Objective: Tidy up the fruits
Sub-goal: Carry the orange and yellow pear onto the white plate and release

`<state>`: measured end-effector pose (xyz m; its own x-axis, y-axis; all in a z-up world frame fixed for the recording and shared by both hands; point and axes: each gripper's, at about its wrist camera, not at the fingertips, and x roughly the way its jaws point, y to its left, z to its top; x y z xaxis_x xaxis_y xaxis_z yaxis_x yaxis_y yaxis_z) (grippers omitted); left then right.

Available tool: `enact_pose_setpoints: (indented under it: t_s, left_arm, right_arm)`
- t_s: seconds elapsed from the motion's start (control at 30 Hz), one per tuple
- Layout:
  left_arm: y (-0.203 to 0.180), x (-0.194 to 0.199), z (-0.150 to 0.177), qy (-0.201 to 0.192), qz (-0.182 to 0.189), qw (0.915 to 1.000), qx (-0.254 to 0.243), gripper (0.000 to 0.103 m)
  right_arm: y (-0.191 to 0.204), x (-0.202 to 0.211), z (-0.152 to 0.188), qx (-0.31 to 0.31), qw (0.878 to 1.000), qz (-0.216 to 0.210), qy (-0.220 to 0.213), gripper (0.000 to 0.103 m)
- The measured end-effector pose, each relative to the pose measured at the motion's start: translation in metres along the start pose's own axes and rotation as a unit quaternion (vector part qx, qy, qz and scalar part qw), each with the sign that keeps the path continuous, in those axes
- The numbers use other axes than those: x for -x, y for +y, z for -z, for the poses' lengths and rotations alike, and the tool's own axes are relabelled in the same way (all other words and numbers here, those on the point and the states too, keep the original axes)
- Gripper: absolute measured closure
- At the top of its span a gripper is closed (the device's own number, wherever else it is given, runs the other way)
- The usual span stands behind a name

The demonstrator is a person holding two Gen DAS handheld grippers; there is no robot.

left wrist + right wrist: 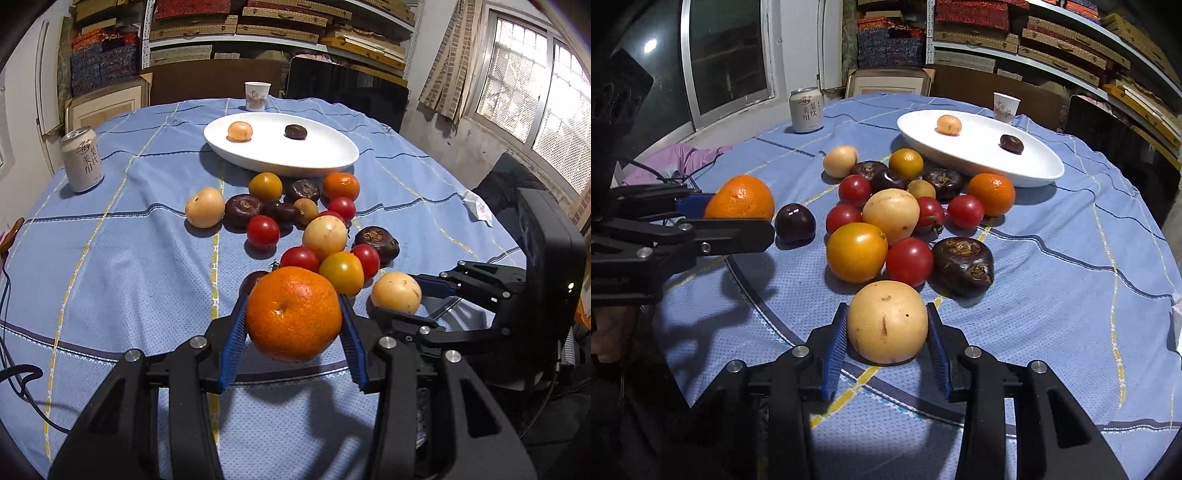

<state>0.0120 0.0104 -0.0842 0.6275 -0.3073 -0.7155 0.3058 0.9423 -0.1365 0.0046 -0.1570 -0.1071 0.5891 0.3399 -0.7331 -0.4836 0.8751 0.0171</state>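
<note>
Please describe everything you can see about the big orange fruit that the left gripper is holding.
The orange fruit is round and slightly flattened, with bright, glossy, dimpled peel and a small navel dimple facing the left wrist camera. It looks whole and unpeeled. The left gripper clamps it between its blue ribbed pads, one on each side. Its shadow on the blue tablecloth suggests it is lifted. In the right wrist view it hangs beside the fruit pile, touching no other fruit.

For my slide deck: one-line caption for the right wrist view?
Right tool closes on a pale yellow fruit near the white plate.
</note>
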Motion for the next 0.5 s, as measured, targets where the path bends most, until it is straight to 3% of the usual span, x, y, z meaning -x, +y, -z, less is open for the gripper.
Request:
enact_pose_setpoints:
  t_s: [0.5]
  left_arm:
    - [0.004,-0.004,-0.013,0.003,-0.013,0.9999,0.008,0.057]
  right_arm:
    - [-0.026,0.019,-0.007,-0.039,0.999,0.006,-0.03,0.062]
